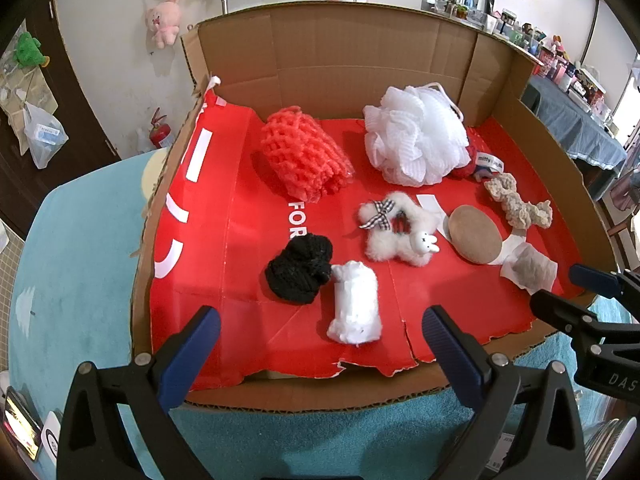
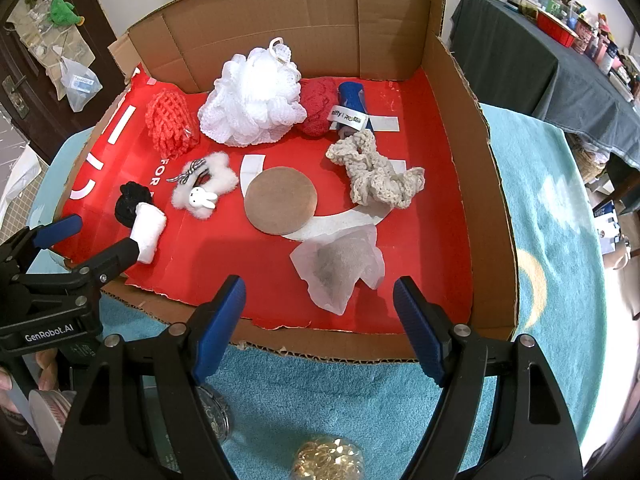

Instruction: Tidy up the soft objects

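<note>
Here both claws, left claw (image 1: 320, 344) and right claw (image 2: 320, 312), gape empty before the frilly white bath pouf (image 2: 252, 100).

Pink plush toy (image 1: 163, 20) on wall, green plush (image 1: 27, 51) on door.

A counter (image 2: 552, 208) covered in a fluffy turquoise cloth carries a shallow cardboard box (image 2: 476, 168), open at the top and lined with red printed paper (image 2: 420, 208). The box sits squarely on the cloth, its near wall cut low and ragged. By the near edge, on the cloth itself, rest a clear round jar lid (image 2: 216, 412) and a tub of gold rings (image 2: 328, 460).
</note>
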`<state>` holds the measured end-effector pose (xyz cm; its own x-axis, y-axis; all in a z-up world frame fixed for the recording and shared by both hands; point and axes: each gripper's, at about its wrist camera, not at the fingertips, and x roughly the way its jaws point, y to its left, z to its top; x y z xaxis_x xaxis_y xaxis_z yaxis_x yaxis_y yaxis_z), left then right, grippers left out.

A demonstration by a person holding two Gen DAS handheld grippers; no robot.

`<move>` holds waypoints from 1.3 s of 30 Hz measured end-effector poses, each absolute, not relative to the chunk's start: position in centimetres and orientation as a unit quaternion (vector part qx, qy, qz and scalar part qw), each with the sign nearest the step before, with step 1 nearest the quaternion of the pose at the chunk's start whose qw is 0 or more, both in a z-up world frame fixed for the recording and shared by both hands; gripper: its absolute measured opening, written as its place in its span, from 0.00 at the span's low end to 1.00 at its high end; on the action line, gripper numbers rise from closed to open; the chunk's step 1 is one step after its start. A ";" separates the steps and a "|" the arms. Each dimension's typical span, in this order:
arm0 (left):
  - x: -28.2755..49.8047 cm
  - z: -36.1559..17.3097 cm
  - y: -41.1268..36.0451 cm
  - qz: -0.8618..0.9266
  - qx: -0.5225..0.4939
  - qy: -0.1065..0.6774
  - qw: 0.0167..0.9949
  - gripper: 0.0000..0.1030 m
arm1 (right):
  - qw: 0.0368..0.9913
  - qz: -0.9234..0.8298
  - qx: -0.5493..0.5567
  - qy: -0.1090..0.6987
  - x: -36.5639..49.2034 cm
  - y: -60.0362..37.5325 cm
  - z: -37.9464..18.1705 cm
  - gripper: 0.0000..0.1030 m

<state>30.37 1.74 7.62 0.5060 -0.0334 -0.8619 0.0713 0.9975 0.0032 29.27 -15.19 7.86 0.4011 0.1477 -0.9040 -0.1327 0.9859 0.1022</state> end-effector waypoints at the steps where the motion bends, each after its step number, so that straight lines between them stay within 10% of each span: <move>1: 30.4 7.6 1.7 -0.030 0.019 0.496 0.867 1.00 | 0.837 0.084 0.007 0.541 29.3 -15.2 7.8 0.73; 39: 30.3 7.5 1.8 -0.033 0.016 0.496 0.868 1.00 | 0.837 0.088 0.009 0.541 29.3 -15.2 7.8 0.73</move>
